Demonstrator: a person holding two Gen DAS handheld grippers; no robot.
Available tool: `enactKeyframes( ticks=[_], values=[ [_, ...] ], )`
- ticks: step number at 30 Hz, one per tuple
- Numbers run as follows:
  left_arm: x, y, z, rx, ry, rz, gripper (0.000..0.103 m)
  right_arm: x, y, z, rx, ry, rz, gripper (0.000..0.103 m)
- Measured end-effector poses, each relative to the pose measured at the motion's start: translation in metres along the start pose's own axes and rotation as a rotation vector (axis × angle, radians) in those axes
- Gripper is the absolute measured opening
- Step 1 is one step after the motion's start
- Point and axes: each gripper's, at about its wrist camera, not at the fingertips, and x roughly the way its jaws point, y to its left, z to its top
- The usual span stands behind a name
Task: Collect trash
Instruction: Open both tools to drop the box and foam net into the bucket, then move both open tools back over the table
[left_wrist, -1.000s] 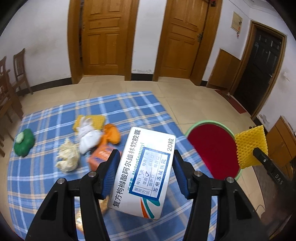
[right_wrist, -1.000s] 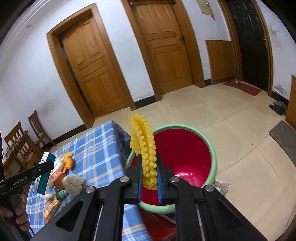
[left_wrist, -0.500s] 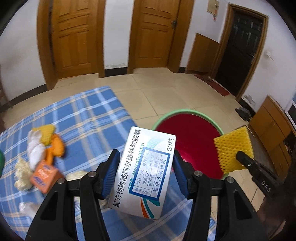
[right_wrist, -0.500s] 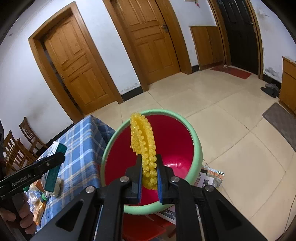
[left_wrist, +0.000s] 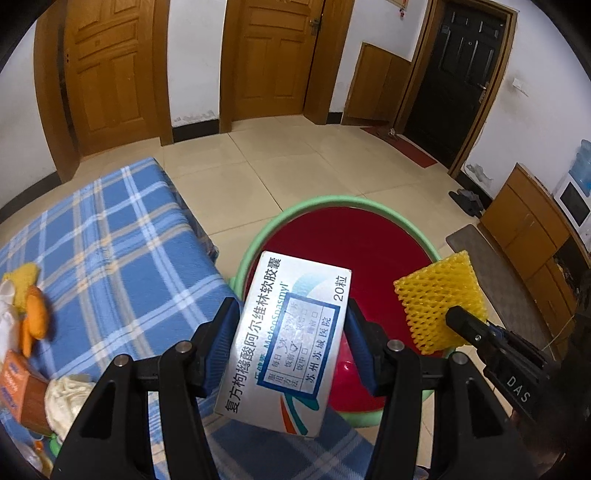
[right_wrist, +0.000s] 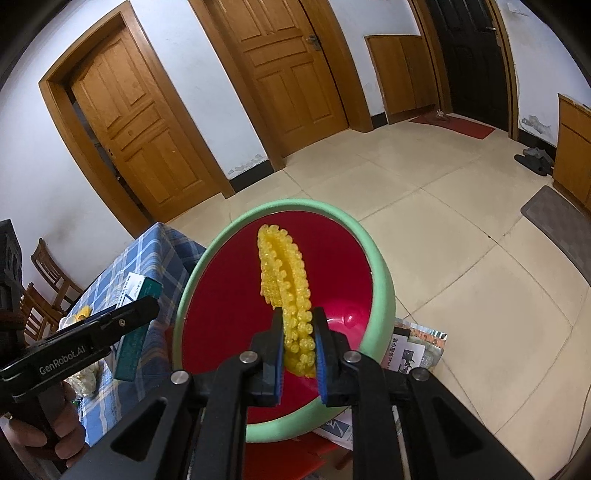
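Left claw (left_wrist: 291, 347) grips medicine box (left_wrist: 284, 343) at lower centre; right claw (right_wrist: 299, 347) (jaws opening) brackets yellow foam net (right_wrist: 286, 280) over red bin (right_wrist: 221, 314).

We get even, soft indoor light here, nothing dim. Heavy fisheye bends the tall brown wooden doors (right_wrist: 288, 74) and blackens the corners. There's glare inside the glossy red basin with green rim (right_wrist: 352, 317); focus stays sharp.

Basin (right_wrist: 382, 280) mouth open; table (left_wrist: 110, 258) edge adjacent.
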Motion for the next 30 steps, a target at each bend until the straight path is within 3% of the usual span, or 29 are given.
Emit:
enactKeyframes(
  ticks=[9, 30],
  values=[
    [0.009, -0.004, -0.001, 0.001, 0.019, -0.001, 0.062, -0.001, 0.000, 0.001, 0.011, -0.006, 0.008, 0.033],
    [-0.038, 0.011, -0.009, -0.054, -0.041, 0.042, 0.062, -0.035, 0.024, 0.001, -0.021, -0.066, 0.044, 0.037]
  ],
)
